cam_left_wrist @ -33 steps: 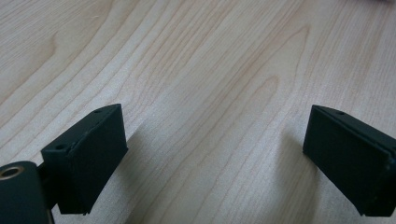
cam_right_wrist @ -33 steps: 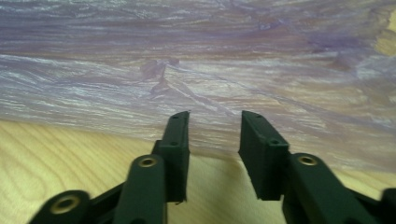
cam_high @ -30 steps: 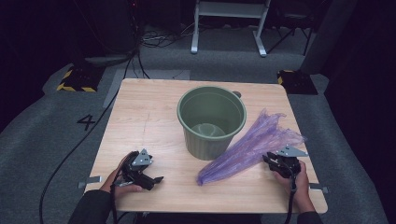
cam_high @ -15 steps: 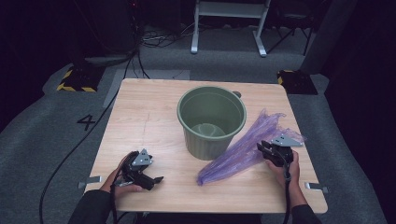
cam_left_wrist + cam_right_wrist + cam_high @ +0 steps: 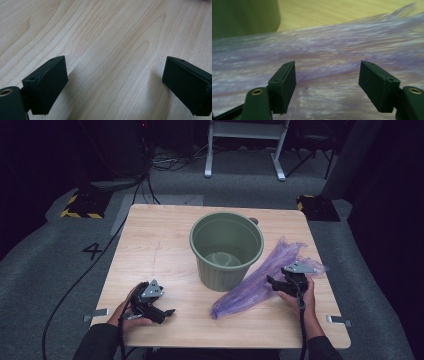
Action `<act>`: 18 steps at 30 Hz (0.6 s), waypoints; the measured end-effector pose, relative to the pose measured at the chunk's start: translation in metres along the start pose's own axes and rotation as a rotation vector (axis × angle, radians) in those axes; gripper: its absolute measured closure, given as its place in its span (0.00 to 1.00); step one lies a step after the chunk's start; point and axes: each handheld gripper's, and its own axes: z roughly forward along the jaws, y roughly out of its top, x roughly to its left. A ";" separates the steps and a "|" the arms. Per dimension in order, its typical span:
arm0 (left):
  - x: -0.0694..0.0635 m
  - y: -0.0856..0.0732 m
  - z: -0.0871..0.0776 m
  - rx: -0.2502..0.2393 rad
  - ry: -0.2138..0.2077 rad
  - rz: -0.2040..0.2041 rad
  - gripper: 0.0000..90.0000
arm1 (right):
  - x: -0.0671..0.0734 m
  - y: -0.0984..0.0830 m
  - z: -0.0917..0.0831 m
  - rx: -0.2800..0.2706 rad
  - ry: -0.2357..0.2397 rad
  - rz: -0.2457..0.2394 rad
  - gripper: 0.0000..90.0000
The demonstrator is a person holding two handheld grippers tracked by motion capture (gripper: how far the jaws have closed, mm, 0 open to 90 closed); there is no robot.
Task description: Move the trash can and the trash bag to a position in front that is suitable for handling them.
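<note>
Right hand-held gripper [image 5: 274, 283] has shifted in from the worktop [image 5: 160, 245] edge onto the purple plastic bag [image 5: 255, 285]. Its jaws have just been opening and now stand wide apart just over the film, with nothing pinched between them; the right gripper view [image 5: 327, 85] shows bag beneath and between the jaws, pads not pressing. Likely lining up a grab of the bag, presumably to line the green bucket [image 5: 226, 249]; no grip yet. Bag lies flat on the worktop, right of the bucket, its near end pointing toward the person, bucket empty and upright mid-worktop. Left hand-held gripper [image 5: 167, 312] is parked at the near left, jaws wide [image 5: 115, 85], holding nothing, on bare wood. Writing: a "4" [image 5: 93, 251] on the floor left of the worktop. No brands readable.
</note>
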 end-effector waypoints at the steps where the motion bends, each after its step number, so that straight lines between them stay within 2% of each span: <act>1: 0.000 0.000 0.000 0.001 0.000 0.001 0.06 | 0.000 -0.002 0.001 0.007 0.017 -0.005 0.35; 5: 0.000 0.000 0.000 0.001 0.000 0.002 0.06 | 0.000 -0.006 0.006 0.038 0.038 0.012 0.35; 12: 0.000 0.001 0.001 -0.001 -0.002 0.003 0.06 | 0.002 -0.005 0.008 0.062 0.029 0.003 0.36; 15: 0.000 0.001 0.001 0.000 -0.002 0.001 0.06 | 0.001 -0.006 0.008 0.058 0.053 0.001 0.46; 18: 0.000 0.001 0.001 0.001 -0.001 0.001 0.06 | 0.002 -0.006 0.007 0.049 0.066 0.001 0.61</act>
